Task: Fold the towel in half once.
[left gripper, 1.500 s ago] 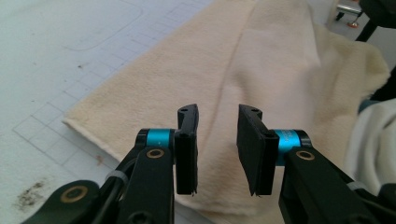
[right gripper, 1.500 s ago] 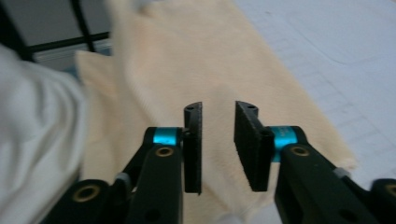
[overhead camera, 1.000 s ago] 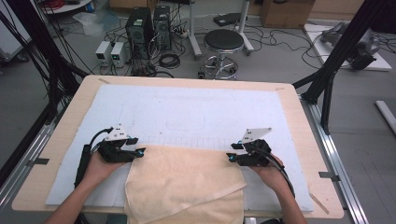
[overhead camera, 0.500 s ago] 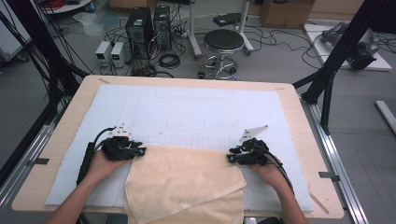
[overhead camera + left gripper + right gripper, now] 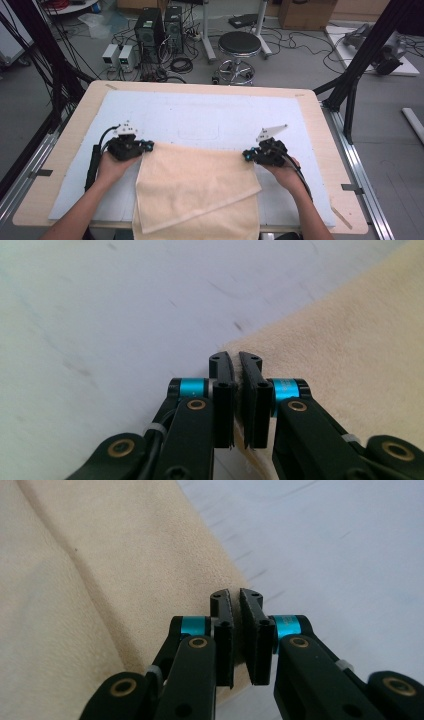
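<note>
The towel (image 5: 197, 192) lies folded on the white mat (image 5: 210, 117), its far corners apparently pinched by the left gripper (image 5: 236, 371) and right gripper (image 5: 237, 609).

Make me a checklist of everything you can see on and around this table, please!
Surface: wooden table under a white mat.
Job's things: beige towel, folded, near edge overhanging the table.
Clutter: nothing seen.
Grippers: left gripper shut on the towel's far left corner; right gripper shut on its far right corner.
Cables: black cable trails from left gripper.
Surroundings: stool, computer towers, floor wires.
</note>
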A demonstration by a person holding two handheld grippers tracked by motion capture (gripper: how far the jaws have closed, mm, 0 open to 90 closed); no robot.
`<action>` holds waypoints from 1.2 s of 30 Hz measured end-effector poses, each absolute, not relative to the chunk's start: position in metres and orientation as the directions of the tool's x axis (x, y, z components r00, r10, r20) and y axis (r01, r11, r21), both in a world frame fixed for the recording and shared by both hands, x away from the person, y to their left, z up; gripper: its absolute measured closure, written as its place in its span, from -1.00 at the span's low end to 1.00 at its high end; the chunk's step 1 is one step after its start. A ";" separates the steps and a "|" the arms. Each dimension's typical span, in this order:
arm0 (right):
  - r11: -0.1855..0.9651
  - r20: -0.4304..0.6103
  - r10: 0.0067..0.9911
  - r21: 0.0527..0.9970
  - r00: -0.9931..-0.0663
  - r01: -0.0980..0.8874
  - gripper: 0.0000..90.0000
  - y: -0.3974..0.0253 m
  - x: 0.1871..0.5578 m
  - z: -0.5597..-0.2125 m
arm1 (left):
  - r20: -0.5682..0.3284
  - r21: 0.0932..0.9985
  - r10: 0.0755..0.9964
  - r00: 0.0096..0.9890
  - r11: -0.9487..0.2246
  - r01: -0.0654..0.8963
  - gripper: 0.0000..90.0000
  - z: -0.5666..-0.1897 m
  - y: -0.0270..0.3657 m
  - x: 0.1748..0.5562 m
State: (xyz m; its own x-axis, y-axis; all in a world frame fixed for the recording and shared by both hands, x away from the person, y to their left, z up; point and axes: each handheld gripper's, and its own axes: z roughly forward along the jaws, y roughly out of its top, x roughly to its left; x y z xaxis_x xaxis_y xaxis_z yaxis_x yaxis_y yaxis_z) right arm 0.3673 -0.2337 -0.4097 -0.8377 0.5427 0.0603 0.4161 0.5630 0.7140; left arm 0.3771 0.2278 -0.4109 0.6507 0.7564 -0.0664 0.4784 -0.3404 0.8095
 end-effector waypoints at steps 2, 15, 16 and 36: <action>0.554 0.044 0.566 0.720 -0.823 0.419 0.89 -0.231 0.386 -0.404 | -0.060 0.809 0.785 0.616 -0.324 0.491 0.88 -0.405 0.226 0.400; 0.495 0.035 0.690 0.706 -0.723 0.506 0.40 -0.234 0.489 -0.383 | 0.001 0.751 0.827 0.562 -0.372 0.546 0.51 -0.382 0.209 0.479; 0.504 0.030 0.687 0.700 -0.726 0.506 0.38 -0.234 0.487 -0.384 | -0.020 0.746 0.818 0.575 -0.371 0.553 0.46 -0.385 0.211 0.477; 0.508 -0.031 0.600 0.787 -0.800 0.350 0.22 -0.248 0.388 -0.390 | -0.049 0.833 0.712 0.700 -0.358 0.423 0.02 -0.389 0.230 0.377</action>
